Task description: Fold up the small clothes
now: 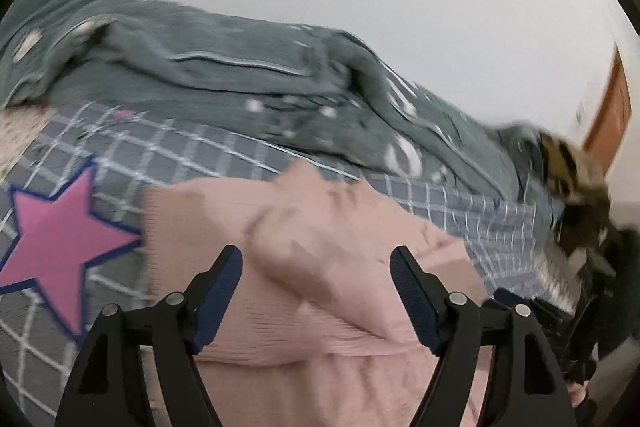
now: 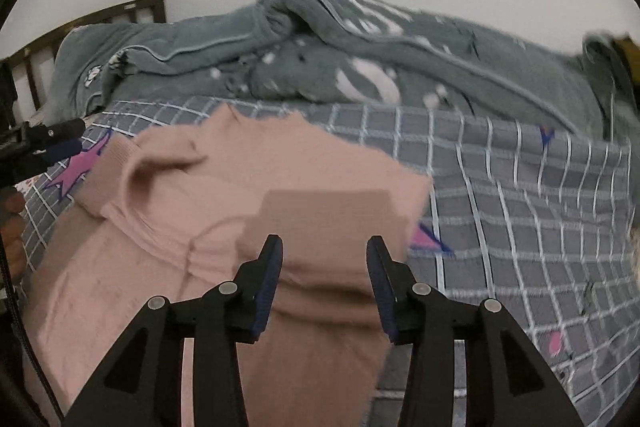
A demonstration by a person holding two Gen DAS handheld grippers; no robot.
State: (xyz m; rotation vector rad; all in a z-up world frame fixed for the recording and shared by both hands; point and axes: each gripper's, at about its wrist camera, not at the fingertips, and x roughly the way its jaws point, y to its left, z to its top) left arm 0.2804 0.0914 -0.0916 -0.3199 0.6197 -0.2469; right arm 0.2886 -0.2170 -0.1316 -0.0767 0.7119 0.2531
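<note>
While the pink sweater (image 2: 224,211) lies half-folded on the checked bed sheet (image 2: 520,195), the left gripper (image 1: 316,291) stands wide and the right gripper (image 2: 325,279) partly open, both empty, so the loose fold could spring back.

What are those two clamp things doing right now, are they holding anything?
Left gripper: jaws open, holding nothing, above the pink sweater.
Right gripper: jaws open, gripping nothing, over the same sweater.
</note>
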